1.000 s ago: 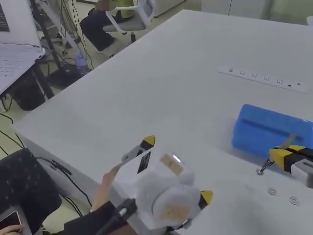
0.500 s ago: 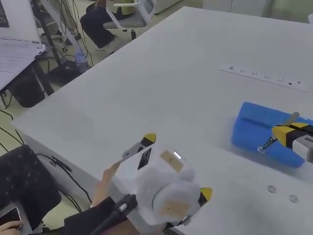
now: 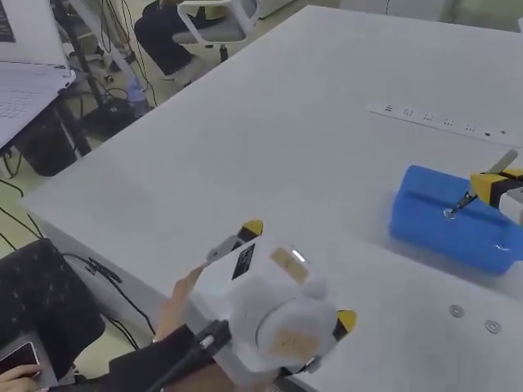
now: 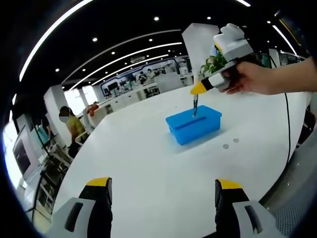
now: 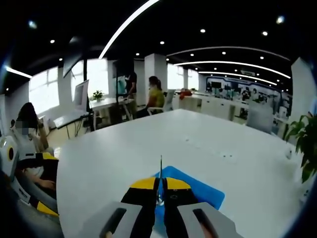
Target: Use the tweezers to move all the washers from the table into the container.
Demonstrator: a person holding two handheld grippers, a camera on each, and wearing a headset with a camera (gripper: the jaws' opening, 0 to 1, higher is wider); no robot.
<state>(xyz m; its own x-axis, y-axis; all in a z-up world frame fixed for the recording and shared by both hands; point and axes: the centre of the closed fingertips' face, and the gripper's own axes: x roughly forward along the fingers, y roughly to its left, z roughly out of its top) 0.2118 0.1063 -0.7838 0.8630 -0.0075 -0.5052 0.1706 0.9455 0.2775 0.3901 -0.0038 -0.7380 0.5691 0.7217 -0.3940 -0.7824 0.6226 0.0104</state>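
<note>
The blue container (image 3: 445, 229) stands at the table's right side. My right gripper (image 3: 493, 187) is shut on the metal tweezers (image 3: 460, 205), which point down over the container, and a small washer (image 3: 449, 214) appears to sit at their tip. Two washers (image 3: 456, 310) (image 3: 492, 327) lie on the table in front of the container. The right gripper view looks down the tweezers (image 5: 160, 171) at the container (image 5: 200, 191). Low at the table's near edge my left gripper (image 3: 298, 273) is open, with nothing between its jaws. The left gripper view shows the container (image 4: 193, 125), the tweezers (image 4: 194, 105) and both washers (image 4: 225, 146).
A white power strip (image 3: 441, 124) lies on the table beyond the container. Off the table's left edge stand a laptop (image 3: 24, 77), an office chair (image 3: 216, 20) and cables on the floor. The white table (image 3: 270, 147) stretches wide to the left of the container.
My right gripper has lifted the tweezers from the table beside the loose washers and carried them up and away, over the blue container. The left gripper has stayed in place.
</note>
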